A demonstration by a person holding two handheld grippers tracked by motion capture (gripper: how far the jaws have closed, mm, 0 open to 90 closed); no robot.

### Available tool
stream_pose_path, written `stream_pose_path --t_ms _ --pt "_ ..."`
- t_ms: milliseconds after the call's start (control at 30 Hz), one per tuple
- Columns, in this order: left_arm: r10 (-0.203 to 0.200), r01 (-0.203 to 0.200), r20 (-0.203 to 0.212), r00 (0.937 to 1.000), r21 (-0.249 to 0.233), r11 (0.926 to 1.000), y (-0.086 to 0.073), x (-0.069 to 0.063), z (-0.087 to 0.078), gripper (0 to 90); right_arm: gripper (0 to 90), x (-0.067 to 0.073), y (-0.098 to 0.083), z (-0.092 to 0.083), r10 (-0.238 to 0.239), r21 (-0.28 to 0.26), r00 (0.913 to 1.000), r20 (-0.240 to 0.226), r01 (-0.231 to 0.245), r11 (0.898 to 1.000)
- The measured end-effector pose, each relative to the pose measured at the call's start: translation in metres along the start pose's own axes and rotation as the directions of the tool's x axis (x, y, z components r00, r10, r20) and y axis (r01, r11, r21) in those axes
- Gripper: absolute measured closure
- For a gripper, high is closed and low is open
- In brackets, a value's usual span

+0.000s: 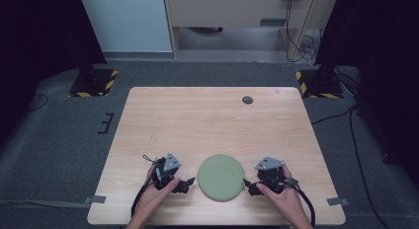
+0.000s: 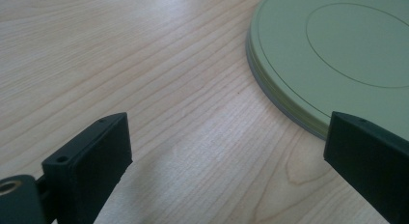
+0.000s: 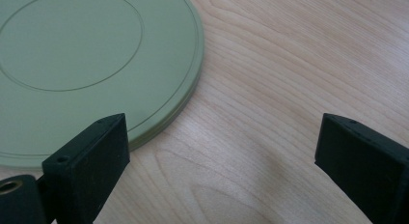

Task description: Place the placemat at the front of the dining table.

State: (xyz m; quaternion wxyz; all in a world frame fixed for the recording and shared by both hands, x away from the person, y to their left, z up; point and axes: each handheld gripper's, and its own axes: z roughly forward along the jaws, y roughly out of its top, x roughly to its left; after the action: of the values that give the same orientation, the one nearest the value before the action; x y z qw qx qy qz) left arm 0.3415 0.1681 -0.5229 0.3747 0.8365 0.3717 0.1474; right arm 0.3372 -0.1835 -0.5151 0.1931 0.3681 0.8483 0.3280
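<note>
A flat round pale green plate [image 1: 220, 177] lies on the wooden table [image 1: 212, 120] near its front edge, between my two grippers. It looks like a thin stack of discs with a ring groove on top [image 2: 337, 45] [image 3: 87, 50]. My left gripper [image 1: 185, 183] rests just left of the plate, jaws wide apart, nothing between them [image 2: 226, 156]. My right gripper [image 1: 248, 185] sits just right of the plate, also open and empty [image 3: 222, 156]. One jaw of each hovers over the plate's rim.
A small dark round grommet [image 1: 247, 99] is set in the table's far side. Grey tape tabs [image 1: 98, 199] mark the front corners. Beyond the table are carpet, black stands with yellow-black bases [image 1: 94, 83] and cables [image 1: 356, 140].
</note>
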Motion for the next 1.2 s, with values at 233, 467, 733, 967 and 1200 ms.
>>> stream_pose_path --t_ms 233,467,733,967,1200 --pt "0.004 -0.004 0.018 0.9998 0.001 1.0 0.002 -0.007 0.005 2.2 5.3 0.001 -0.001 0.002 0.008 0.005 0.9999 -0.01 -0.008 1.0" --pt "0.006 -0.006 0.023 0.9997 -0.004 1.0 0.003 -0.01 0.006 2.2 5.4 0.002 0.0 0.001 -0.001 -0.007 0.9998 -0.021 0.001 1.0" --pt "0.007 -0.007 0.028 0.9996 0.001 1.0 0.003 -0.012 0.008 2.2 5.3 0.007 0.001 0.004 -0.021 0.005 0.9995 -0.026 0.021 1.0" --pt "0.006 -0.006 0.026 0.9997 0.003 1.0 0.003 -0.015 0.011 2.4 5.6 0.007 0.0 0.004 -0.022 0.006 0.9994 -0.026 0.022 1.0" --pt "0.005 -0.006 0.02 0.9998 0.009 0.9999 0.004 -0.016 0.013 0.9 4.6 0.008 0.001 0.004 -0.022 0.016 0.9994 -0.028 0.022 1.0"
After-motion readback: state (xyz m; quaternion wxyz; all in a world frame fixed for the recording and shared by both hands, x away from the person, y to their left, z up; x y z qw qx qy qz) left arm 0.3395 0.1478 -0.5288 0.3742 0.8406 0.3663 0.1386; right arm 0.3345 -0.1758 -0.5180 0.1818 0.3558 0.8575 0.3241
